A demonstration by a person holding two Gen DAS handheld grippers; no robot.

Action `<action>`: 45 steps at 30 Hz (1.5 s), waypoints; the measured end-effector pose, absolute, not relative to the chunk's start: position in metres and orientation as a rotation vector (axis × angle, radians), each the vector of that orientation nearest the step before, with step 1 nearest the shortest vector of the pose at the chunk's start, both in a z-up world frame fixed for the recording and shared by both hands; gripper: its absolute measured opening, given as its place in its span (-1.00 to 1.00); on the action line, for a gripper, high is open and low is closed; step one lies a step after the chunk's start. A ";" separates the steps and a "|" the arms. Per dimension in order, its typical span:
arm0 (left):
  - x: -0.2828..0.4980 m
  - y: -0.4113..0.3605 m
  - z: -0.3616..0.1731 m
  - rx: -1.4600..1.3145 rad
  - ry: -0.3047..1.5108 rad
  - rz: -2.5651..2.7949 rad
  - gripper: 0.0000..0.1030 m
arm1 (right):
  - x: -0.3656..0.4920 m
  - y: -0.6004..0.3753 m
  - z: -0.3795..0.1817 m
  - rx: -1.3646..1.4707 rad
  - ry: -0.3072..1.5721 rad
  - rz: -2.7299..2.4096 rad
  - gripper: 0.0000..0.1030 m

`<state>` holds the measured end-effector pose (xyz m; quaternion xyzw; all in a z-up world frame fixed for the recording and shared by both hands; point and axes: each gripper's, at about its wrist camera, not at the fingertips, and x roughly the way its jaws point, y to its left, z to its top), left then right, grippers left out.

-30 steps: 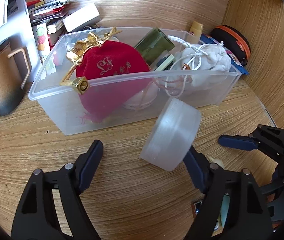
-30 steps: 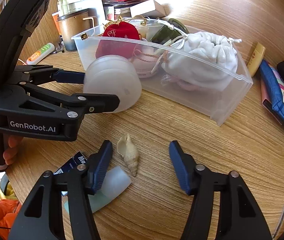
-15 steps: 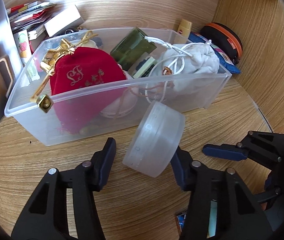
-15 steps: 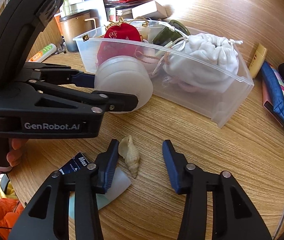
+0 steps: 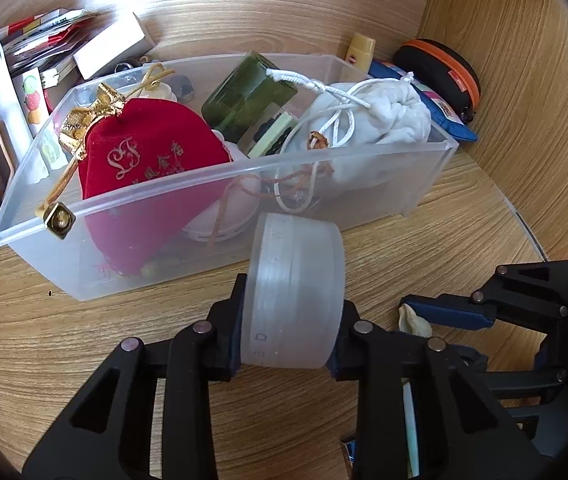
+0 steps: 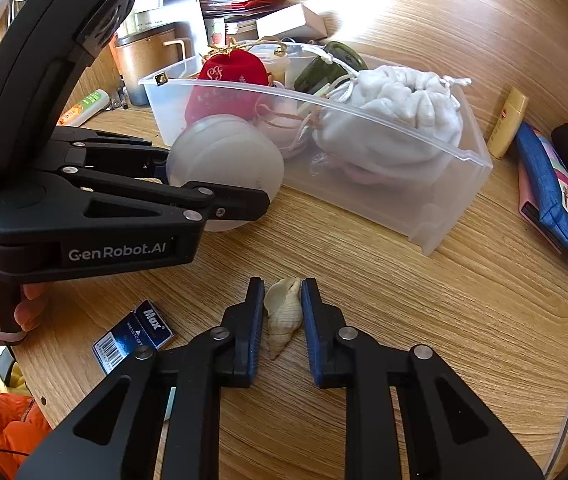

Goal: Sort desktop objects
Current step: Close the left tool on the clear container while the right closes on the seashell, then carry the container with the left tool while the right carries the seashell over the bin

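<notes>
I found my left gripper [image 5: 290,320] closing, its pads already against a frosted jar [image 5: 296,296] held just short of the bin [image 5: 424,168] ahead. My right gripper [image 6: 283,312] was pinched on the shell [image 6: 282,312] lying on the desk [image 6: 444,320] between its fingers.
</notes>
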<state>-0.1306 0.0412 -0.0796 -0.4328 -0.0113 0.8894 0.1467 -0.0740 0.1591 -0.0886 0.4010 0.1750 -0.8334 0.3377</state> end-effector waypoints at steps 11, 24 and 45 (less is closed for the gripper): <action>-0.122 0.038 -0.066 -1.156 -0.053 2.656 -0.44 | -0.074 0.162 -0.082 1.031 0.439 -2.199 -0.67; -0.108 0.025 -0.053 -1.096 -0.063 2.710 -0.44 | -0.073 0.156 -0.062 0.981 0.446 -2.230 -0.67; -0.083 -0.010 -0.024 -1.003 -0.136 2.793 -0.44 | -0.068 0.131 -0.025 0.852 0.466 -2.246 -0.67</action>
